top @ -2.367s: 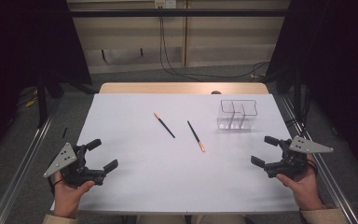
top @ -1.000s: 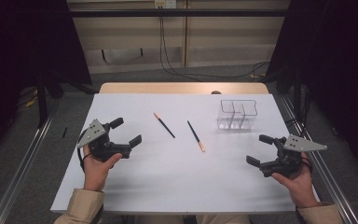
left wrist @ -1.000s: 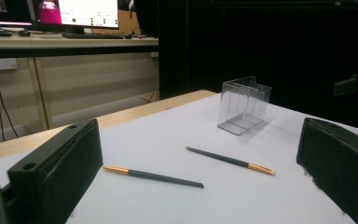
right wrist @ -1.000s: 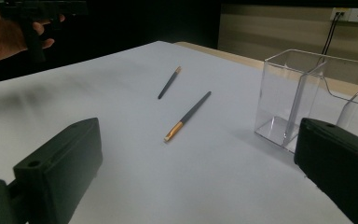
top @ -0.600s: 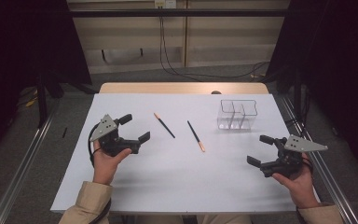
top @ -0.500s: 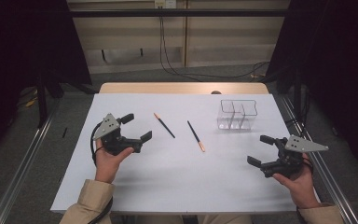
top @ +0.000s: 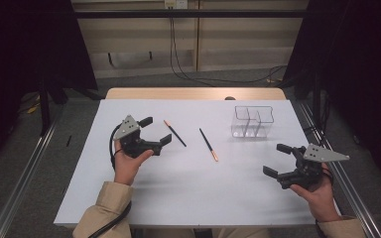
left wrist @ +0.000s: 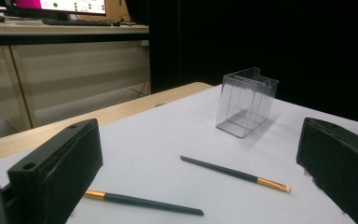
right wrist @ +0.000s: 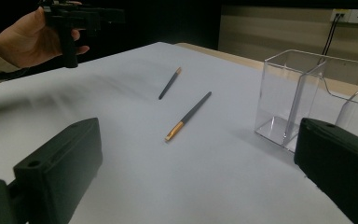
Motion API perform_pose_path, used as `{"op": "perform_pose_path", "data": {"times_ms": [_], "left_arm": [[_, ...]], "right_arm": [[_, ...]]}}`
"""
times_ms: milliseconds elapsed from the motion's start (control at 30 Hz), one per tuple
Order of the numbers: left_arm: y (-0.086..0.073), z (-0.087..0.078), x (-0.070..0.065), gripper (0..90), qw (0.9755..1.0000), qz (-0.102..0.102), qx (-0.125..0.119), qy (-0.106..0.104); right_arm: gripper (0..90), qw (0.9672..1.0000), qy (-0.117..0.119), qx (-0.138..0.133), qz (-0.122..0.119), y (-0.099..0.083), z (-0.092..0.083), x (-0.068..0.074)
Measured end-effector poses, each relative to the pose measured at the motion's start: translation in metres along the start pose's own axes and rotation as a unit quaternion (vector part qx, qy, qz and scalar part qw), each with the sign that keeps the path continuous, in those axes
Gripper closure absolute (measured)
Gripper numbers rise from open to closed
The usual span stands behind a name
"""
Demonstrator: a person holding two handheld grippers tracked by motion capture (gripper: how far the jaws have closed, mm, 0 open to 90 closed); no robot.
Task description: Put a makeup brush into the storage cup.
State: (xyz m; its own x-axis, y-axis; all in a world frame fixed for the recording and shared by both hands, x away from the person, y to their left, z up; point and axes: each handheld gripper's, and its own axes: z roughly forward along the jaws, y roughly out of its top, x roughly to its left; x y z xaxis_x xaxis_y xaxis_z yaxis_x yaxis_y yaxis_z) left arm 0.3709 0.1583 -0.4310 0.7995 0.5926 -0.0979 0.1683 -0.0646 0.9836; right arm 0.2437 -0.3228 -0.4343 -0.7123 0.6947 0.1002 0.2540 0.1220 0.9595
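White paper covers the big surface [top: 188, 198], and on it lie a clear box [top: 252, 122] with 2 slots and 2 dark brushes. Reaching is the step in hand, I think: the left claw [top: 154, 131] hangs just beside the near brush [top: 174, 133], with its jaws wide apart and nothing in them. In the left gripper view this brush [left wrist: 142, 201] lies low between the 2 black jaws, close to the camera. It rests flat on the paper, left of the middle of the surface. In the high view its long line runs at a slant, from far-left to near-right. Its orange band end points toward the far edge, and its dark tip points toward the person and the other brush [top: 209, 144]. That second brush lies near it but not touching, and it slants much the same way, with its orange end nearer the person. The clear box stands upright at the far right, well apart from both brushes. The right claw [top: 280, 159] rests over the near right part of the surface, also with jaws apart and holding nothing. Next, I think, the left claw must go down, get 1 jaw on each side of the thin handle, across its long line, and then close softly.
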Motion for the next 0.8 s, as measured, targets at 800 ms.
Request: {"op": "perform_pose_path", "data": {"times_ms": [800], "left_arm": [[0.002,0.044,0.017,0.1,0.9994,-0.011,0.001,0.034]], "right_arm": [[0.6,1.0,-0.003,0.0,0.0,-0.003,-0.006,0.0]]}}
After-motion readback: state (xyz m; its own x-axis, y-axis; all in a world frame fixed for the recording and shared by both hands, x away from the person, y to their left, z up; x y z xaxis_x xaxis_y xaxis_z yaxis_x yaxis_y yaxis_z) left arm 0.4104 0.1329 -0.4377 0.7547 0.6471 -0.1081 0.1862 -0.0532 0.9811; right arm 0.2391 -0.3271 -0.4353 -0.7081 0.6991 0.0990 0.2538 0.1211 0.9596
